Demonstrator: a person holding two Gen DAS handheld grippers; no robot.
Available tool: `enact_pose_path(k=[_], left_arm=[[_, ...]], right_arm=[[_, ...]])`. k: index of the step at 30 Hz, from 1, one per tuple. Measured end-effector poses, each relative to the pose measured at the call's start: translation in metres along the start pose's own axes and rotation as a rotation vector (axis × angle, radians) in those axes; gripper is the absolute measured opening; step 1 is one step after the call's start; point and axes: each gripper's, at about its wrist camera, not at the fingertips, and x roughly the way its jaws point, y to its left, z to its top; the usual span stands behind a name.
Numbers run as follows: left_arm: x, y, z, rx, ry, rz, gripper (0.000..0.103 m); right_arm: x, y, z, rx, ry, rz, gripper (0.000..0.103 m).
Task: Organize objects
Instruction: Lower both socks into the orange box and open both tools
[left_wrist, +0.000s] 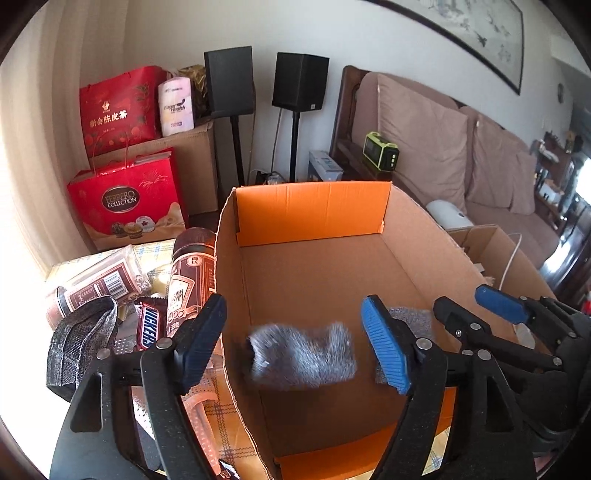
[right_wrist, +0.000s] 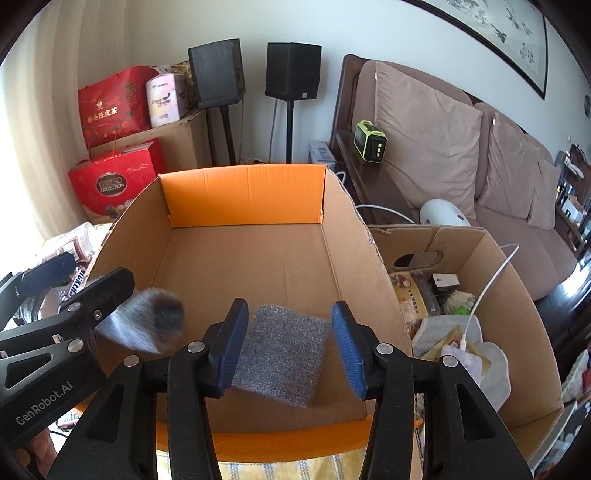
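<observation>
An open cardboard box with orange flaps (left_wrist: 310, 210) (right_wrist: 243, 199) stands on the table. My left gripper (left_wrist: 295, 343) is open over its near left side. A blurred grey scouring pad (left_wrist: 301, 354) (right_wrist: 155, 325) is between its fingers, untouched, in mid-air. My right gripper (right_wrist: 288, 343) is open over the box's near edge, also seen in the left wrist view (left_wrist: 469, 306). A second grey pad (right_wrist: 282, 354) (left_wrist: 410, 317) lies flat on the box floor between its fingers.
Left of the box lie a brown can (left_wrist: 190, 280), a Snickers bar (left_wrist: 147, 326), a clear jar (left_wrist: 98, 284) and a grey mesh cloth (left_wrist: 79, 343). Right of it stands another carton (right_wrist: 480, 295) with packets and a cable. Sofa, speakers, red gift bags behind.
</observation>
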Motion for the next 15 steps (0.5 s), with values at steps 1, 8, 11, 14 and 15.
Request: enact_pose_path(k=[1, 8, 11, 14, 15], left_arm=[[-0.001, 0.0, 0.001, 0.002, -0.006, 0.002, 0.078], [-0.011, 0.007, 0.005, -0.02, -0.041, 0.006, 0.094], [-0.013, 0.01, 0.006, -0.019, -0.046, 0.018, 0.097], [-0.016, 0.012, 0.006, -0.007, -0.055, 0.038, 0.1], [-0.018, 0.013, 0.006, -0.006, -0.066, 0.052, 0.101]], right_arm=[[-0.001, 0.0, 0.0, 0.001, -0.002, -0.001, 0.053], [-0.008, -0.005, 0.001, 0.019, -0.038, -0.03, 0.082], [-0.012, -0.006, 0.002, 0.019, -0.044, -0.037, 0.082], [-0.016, -0.008, 0.004, 0.028, -0.054, -0.035, 0.086], [-0.017, -0.009, 0.004, 0.034, -0.061, -0.035, 0.086]])
